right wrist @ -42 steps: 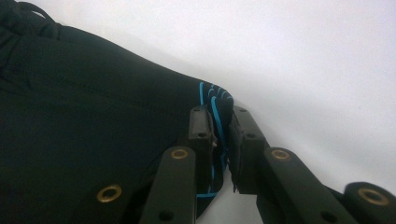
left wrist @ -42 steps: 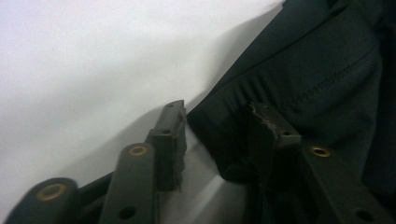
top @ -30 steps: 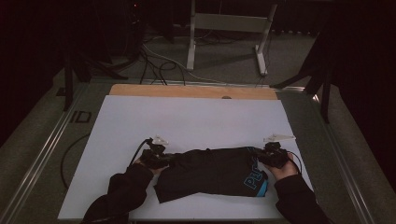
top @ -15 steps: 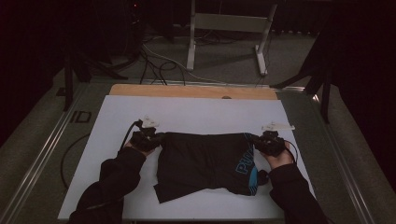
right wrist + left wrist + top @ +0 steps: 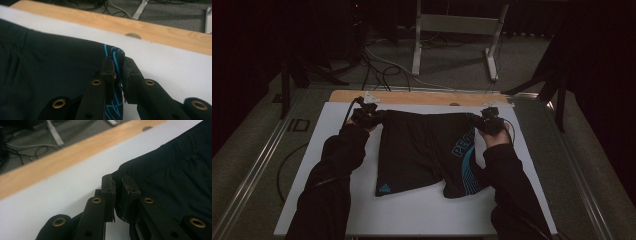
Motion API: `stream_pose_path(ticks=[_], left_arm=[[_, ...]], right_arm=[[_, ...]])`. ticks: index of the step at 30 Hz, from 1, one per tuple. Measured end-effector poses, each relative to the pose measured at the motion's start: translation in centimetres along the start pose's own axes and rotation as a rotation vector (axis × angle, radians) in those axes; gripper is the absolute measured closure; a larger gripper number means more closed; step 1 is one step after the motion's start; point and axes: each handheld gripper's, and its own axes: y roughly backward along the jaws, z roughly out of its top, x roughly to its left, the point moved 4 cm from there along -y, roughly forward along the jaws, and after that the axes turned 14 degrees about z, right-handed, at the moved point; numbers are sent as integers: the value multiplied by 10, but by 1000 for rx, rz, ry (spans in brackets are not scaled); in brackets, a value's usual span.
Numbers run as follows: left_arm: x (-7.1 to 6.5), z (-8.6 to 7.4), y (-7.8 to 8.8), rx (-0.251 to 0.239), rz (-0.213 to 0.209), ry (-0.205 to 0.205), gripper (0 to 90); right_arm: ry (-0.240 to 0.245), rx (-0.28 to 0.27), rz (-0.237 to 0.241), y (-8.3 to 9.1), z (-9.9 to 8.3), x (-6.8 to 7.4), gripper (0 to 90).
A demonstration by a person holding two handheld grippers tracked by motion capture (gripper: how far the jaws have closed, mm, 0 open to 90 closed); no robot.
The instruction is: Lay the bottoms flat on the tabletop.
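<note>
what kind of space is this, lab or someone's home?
Most likely a lab or data-recording workspace, not a home: a white work surface on a wooden tabletop, loose cables on grey carpet, dark surroundings, and handheld grippers pinching black shorts.

Dim, murky, softly blurred frames

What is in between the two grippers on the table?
In the high view, the black shorts stretch flat between the left gripper and the right gripper; each is clamped on a waistband corner.

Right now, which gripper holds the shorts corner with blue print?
The right gripper: its corner of the shorts carries blue lines; the left gripper pinches plain black fabric.
</note>
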Motion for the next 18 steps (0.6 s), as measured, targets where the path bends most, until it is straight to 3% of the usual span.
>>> stream_pose_path(ticks=[4,5,6,7,8,10,13,14,18], left_arm=[[4,6,-10,-20,41,0,810],[5,5,-12,-9,46,24,756],[4,4,-15,10,29,78,634],[2,2,-18,41,0,119,426],[-1,-1,-19,59,-25,120,295],[-6,-6,-19,67,-49,88,152],[-11,-8,-17,62,-80,105,92],[-12,-9,-16,65,-81,95,61],[-15,-7,-5,41,-111,100,15]], right_arm=[[-9,-7,-31,-12,14,-5,760],[-14,-21,-31,-14,16,-5,631],[-24,-28,-23,-17,17,-5,504],[-41,-19,-19,-20,17,-4,387],[-37,-18,-11,-22,17,-3,338],[-9,-9,-9,-23,15,-1,238],[-4,4,35,-22,10,1,158],[-8,7,49,-22,9,1,139],[-3,8,60,-17,6,2,140]])
